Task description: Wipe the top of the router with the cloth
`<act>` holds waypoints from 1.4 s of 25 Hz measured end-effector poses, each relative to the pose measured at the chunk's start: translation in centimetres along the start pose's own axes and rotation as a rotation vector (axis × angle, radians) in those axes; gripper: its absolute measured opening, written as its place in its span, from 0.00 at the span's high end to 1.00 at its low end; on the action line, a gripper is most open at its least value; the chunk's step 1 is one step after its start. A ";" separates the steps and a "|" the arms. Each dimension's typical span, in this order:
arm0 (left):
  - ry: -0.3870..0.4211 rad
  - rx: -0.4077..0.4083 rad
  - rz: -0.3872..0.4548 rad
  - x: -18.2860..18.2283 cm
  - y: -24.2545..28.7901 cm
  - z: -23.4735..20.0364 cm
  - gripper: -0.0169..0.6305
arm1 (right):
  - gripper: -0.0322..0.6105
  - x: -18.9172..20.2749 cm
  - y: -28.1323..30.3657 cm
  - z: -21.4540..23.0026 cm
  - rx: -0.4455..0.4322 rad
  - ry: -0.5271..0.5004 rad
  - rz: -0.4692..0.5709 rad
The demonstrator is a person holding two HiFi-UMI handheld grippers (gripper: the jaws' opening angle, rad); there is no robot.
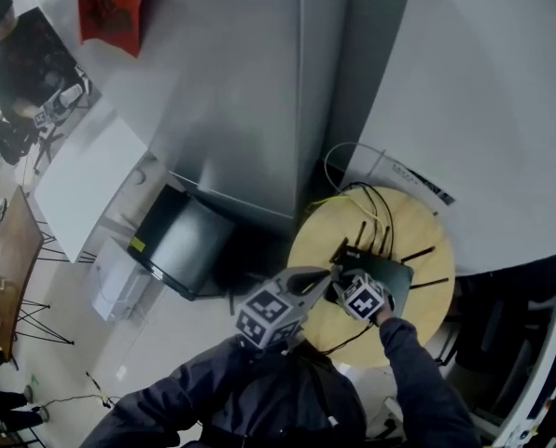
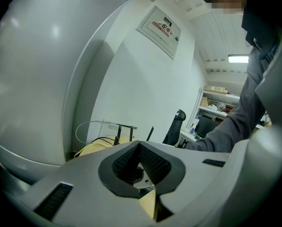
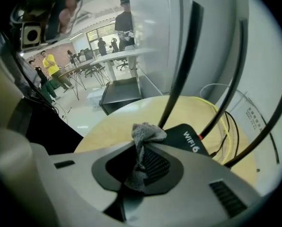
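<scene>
- Two hand-held grippers are in use. The left hand-held gripper (image 2: 138, 144) has its jaws closed together at the tips with nothing between them.
- The right hand-held gripper (image 3: 140, 145) is clamped on the one cloth (image 3: 148, 132), a small grey rag. It runs up between the pads and bunches in a wad above the jaw tips.
- There is one router (image 3: 192, 137), black and flat with "WIFI 6" printed in white. It lies on the round wooden tabletop (image 3: 115, 126), towards its right side.
- The cloth wad sits at the router's near left corner. Whether it touches the top cannot be told.
- Three black antennas (image 3: 179, 65) rise from the router in the right gripper view.
- In the head view both hand-held grippers are close together at the near left edge of the router (image 1: 392, 276), the left one just left of the right.
- One yellow cable (image 3: 221, 122), one white cable (image 1: 339, 161) and several thin black cables lie at the far side of the tabletop (image 1: 418, 327).
- A tall grey cabinet (image 1: 241, 91) stands far left of the tabletop.
</scene>
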State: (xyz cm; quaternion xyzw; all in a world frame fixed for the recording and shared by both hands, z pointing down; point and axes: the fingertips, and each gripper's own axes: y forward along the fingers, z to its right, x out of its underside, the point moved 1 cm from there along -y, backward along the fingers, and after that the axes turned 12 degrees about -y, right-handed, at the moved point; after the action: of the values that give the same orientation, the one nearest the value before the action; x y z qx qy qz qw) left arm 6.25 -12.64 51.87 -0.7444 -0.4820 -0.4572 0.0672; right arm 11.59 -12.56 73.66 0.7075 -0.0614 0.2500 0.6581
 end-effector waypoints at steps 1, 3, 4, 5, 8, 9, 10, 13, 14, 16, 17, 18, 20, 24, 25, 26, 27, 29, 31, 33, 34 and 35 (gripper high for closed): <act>0.001 0.005 0.001 0.0 0.1 0.1 0.97 | 0.84 0.2 -0.1 -0.9 -0.006 -0.008 -0.002; 0.002 0.012 -0.002 0.2 0.3 0.3 0.97 | 0.84 0.4 -0.2 -2.7 -0.019 -0.018 0.000; 0.003 0.014 -0.004 0.2 0.3 0.3 0.97 | 0.84 0.4 -0.2 -3.5 -0.027 -0.018 0.007; 0.003 0.016 -0.006 0.3 0.3 0.4 0.97 | 0.84 0.5 -0.3 -4.2 -0.034 -0.015 0.013; 0.003 0.021 -0.016 0.6 0.4 0.5 0.97 | 0.84 1.0 -0.2 -5.5 -0.059 0.001 0.018; 0.003 0.021 -0.016 0.6 0.4 0.5 0.97 | 0.84 1.0 -0.2 -5.6 -0.066 -0.003 0.025; 0.002 0.019 -0.014 0.6 0.4 0.4 0.97 | 0.84 0.9 -0.3 -5.5 -0.067 -0.008 0.036; 0.000 0.014 -0.006 0.4 0.2 0.4 0.97 | 0.84 0.9 -1.1 -3.2 -0.022 0.015 0.075; -0.001 0.011 -0.004 0.3 0.1 0.3 0.97 | 0.84 1.1 -1.5 -1.7 0.008 0.033 0.081; -0.003 0.005 -0.005 0.3 0.0 0.2 0.97 | 0.84 1.7 -2.3 1.7 0.066 0.067 0.076; -0.004 0.003 -0.005 0.3 -0.1 0.1 0.97 | 0.84 2.2 -2.5 3.2 0.087 0.079 0.067; -0.005 0.000 -0.004 0.3 -0.2 0.0 0.97 | 0.84 2.6 -2.8 4.6 0.106 0.087 0.056; -0.006 -0.005 -0.004 0.3 -0.3 -0.1 0.97 | 0.84 3.1 -3.0 6.8 0.135 0.086 0.037; -0.008 -0.013 -0.004 0.3 -0.5 -0.2 0.97 | 0.84 3.8 -2.5 8.7 0.162 0.059 0.003; -0.007 -0.014 -0.004 0.2 -0.5 -0.2 0.97 | 0.84 4.0 -2.3 8.9 0.163 0.058 -0.005; -0.007 -0.015 -0.003 0.2 -0.5 -0.2 0.97 | 0.84 4.1 -2.0 9.0 0.160 0.059 -0.010; -0.006 -0.015 -0.003 0.1 -0.5 -0.2 0.97 | 0.84 4.2 -1.8 9.0 0.152 0.060 -0.015; -0.004 -0.013 -0.003 0.0 -0.6 -0.3 0.97 | 0.84 4.4 -1.4 8.8 0.131 0.057 -0.025; -0.002 -0.011 -0.003 0.0 -0.7 -0.2 0.97 | 0.84 4.4 -1.3 7.8 0.093 0.056 -0.027; 0.001 -0.007 -0.005 0.1 -0.7 -0.2 0.97 | 0.84 4.3 -1.3 6.3 0.055 0.053 -0.023; 0.003 -0.004 -0.007 0.1 -0.7 -0.1 0.97 | 0.84 4.3 -1.4 5.4 0.043 0.048 -0.021; 0.004 0.000 -0.009 0.2 -0.7 0.0 0.97 | 0.84 4.3 -1.5 4.6 0.035 0.043 -0.018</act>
State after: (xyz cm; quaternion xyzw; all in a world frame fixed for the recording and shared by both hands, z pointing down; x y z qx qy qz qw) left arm 5.75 -12.15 51.75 -0.7412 -0.4853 -0.4590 0.0662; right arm 17.23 -15.70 74.13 0.7139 -0.0368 0.2602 0.6491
